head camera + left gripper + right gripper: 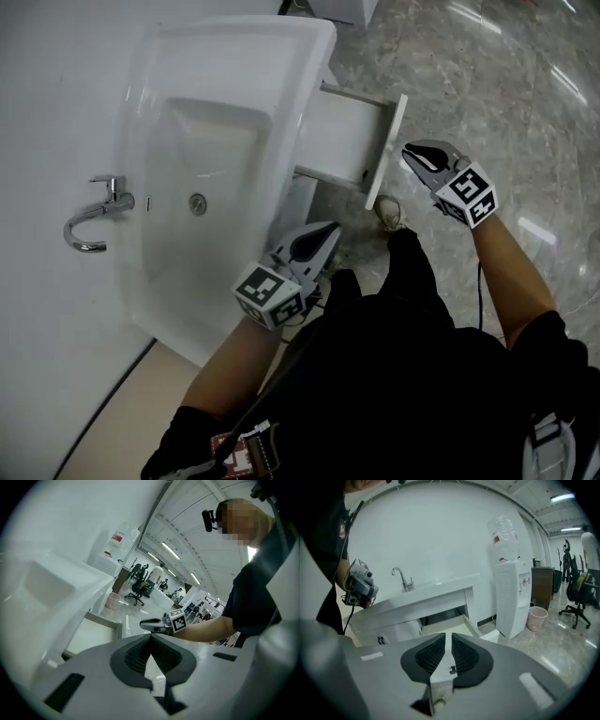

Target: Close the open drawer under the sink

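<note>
The white drawer (342, 141) stands pulled out from under the white sink (234, 56), its front panel (386, 150) towards the floor side. My right gripper (410, 153) hovers just beyond that panel, apart from it, jaws all but together with only a thin slit and nothing between them. My left gripper (330, 232) is shut and empty beside the sink's front edge, below the drawer in the head view. The right gripper view looks over the right gripper (446, 635) into the open drawer (447, 627). Past the left gripper (150, 635), the left gripper view shows the drawer (93, 630) and the right gripper (153, 626).
A chrome faucet (94, 216) sits on the wall side of the sink. A water dispenser (513, 597) and a pink bin (536, 618) stand to the sink's right. The person's shoe (389, 214) rests on the marble floor (525, 103) near the drawer front.
</note>
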Available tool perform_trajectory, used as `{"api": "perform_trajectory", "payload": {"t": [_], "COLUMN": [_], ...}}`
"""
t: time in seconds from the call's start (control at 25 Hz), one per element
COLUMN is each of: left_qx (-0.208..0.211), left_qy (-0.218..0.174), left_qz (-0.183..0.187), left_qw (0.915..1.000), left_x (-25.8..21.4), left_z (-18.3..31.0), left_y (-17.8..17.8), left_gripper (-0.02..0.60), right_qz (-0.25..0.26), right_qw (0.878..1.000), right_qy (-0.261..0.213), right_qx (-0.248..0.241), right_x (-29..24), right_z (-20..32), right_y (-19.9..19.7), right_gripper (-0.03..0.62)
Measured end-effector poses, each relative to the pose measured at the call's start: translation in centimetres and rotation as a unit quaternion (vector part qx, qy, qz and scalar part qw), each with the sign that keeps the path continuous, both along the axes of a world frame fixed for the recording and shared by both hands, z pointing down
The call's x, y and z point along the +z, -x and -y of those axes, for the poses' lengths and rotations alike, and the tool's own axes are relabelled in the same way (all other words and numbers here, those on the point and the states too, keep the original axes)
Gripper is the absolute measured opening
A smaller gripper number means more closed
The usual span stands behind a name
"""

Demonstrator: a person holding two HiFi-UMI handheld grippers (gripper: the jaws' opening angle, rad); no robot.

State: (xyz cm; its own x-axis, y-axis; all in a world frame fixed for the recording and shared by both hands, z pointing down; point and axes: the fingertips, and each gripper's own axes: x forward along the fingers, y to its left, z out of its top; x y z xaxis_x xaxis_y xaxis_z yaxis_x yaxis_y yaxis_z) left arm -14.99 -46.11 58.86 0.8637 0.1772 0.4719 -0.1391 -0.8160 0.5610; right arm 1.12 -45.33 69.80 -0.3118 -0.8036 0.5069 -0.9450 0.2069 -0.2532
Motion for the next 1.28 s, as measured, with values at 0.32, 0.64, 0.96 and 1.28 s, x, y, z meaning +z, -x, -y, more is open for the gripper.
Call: {"api": "perform_trajectory", "payload": {"t": [0.32, 0.64, 0.96, 1.28], "left_qx": [0.009, -0.012, -0.052, -0.067], "left_qy": [0.018, 0.027, 0.015, 0.023], "left_qz": [0.027, 0.042, 0.063, 0.077], "left_qw": [0.9994, 0.9987, 0.9966, 0.9945], "left_x": [7.0, 11.4, 14.9, 17.2], "left_z": [-1.2, -1.5, -0.4, -0.1], "left_y": [-3.1, -3.4, -2.7, -1.3], "left_gripper": [-0.003, -0.003, -0.003, -0.002], "right_qz": [-0.060, -0.102, -0.108, -0.119], "right_qw": [0.997, 0.989, 0.985, 0.985], "right_qy": [0.029, 0.042, 0.052, 0.040], "right_qx": [-0.050, -0.101, -0.125, -0.121], "right_x": [8.9, 14.9, 19.4, 20.7], "right_z": [-1.3, -0.6, 0.0, 1.2], "right_y": [0.5, 2.0, 2.7, 2.9], "right_gripper": [0.058, 0.146, 0.152, 0.144]}}
